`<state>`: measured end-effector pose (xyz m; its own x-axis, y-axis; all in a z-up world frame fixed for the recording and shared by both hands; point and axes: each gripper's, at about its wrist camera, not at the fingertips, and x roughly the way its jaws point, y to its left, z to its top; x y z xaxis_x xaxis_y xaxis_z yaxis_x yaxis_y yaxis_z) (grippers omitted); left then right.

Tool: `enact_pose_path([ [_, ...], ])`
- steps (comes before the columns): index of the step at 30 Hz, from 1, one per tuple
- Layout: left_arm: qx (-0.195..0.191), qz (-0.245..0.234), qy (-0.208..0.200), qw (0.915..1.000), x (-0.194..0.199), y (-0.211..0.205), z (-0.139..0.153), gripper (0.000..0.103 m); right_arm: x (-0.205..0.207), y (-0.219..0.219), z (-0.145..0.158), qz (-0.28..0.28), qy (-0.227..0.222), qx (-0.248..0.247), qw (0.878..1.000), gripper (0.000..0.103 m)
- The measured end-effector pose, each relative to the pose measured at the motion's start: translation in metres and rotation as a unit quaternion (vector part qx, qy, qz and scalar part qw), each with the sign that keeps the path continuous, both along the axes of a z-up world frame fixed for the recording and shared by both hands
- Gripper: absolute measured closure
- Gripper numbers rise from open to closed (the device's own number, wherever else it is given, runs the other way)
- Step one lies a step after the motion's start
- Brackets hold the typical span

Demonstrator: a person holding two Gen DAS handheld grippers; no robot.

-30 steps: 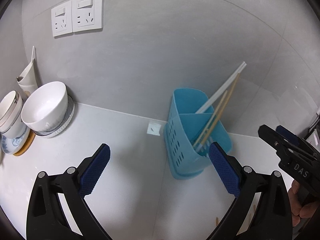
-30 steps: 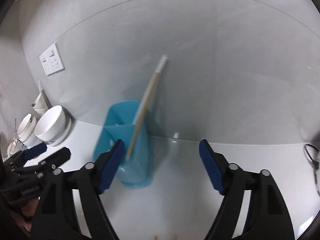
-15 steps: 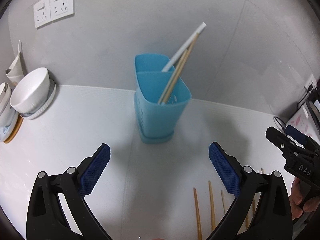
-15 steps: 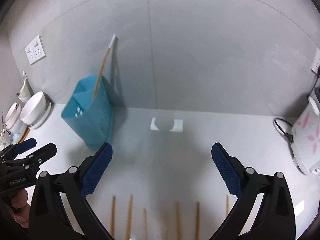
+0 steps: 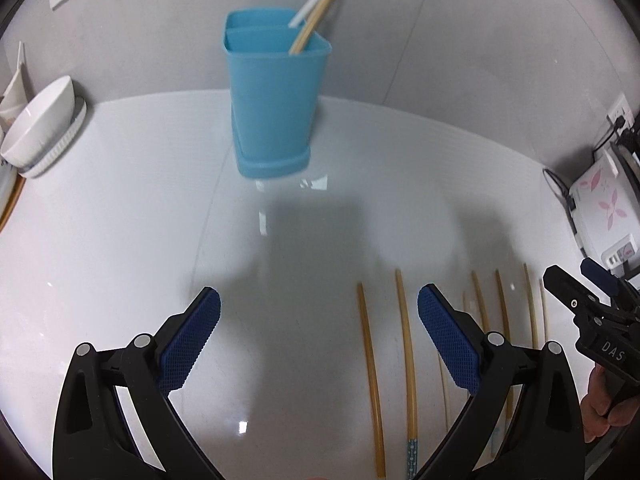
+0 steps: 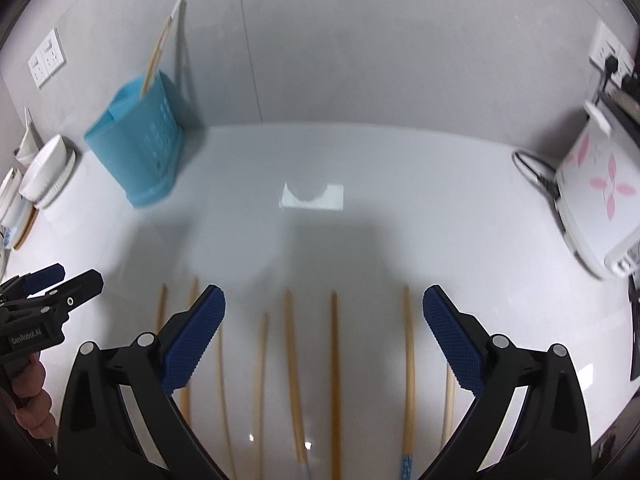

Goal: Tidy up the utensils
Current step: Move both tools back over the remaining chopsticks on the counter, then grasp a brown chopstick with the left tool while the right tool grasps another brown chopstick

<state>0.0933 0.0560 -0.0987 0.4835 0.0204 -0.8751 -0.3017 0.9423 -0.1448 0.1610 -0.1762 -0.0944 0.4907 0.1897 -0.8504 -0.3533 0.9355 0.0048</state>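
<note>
A blue two-compartment utensil holder [image 5: 274, 100] stands at the back of the white counter against the wall, with a few chopsticks [image 5: 316, 20] leaning in it; it also shows in the right wrist view [image 6: 136, 148]. Several wooden chopsticks [image 6: 334, 380] lie side by side on the counter near the front, also seen in the left wrist view [image 5: 406, 360]. My left gripper [image 5: 319, 334] is open and empty, above the counter just left of the loose chopsticks. My right gripper [image 6: 324, 332] is open and empty, directly over them.
White bowls [image 5: 38, 128] on a stack of plates stand at the far left [image 6: 46, 174]. A white appliance with pink flowers [image 6: 596, 196] and its cable sit at the right. Wall sockets [image 6: 46, 58] are on the back wall.
Both grippers have drawn back from the blue holder and tilted down toward the counter; the loose chopsticks have come fully into view beneath them. Both stay open.
</note>
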Motion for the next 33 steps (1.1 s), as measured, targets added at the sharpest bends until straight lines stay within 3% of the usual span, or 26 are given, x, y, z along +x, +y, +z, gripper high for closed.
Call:
enact_pose_path([
  [12,-0.012,-0.011,0.061,0.998,-0.02,-0.036,-0.041,0.006,-0.027,-0.028,-0.039,0.003,0.065,-0.028,0.997,0.015],
  [25,-0.024,0.005,0.119,0.9926,-0.042,-0.047,-0.07,0.008,-0.039,-0.038,-0.062,0.007,0.12,-0.047,0.992,0.038],
  [33,-0.003,0.001,0.133,0.9911,-0.051,-0.056,-0.076,0.011,-0.046,-0.042,-0.067,0.007,0.137,-0.051,0.989,0.048],
])
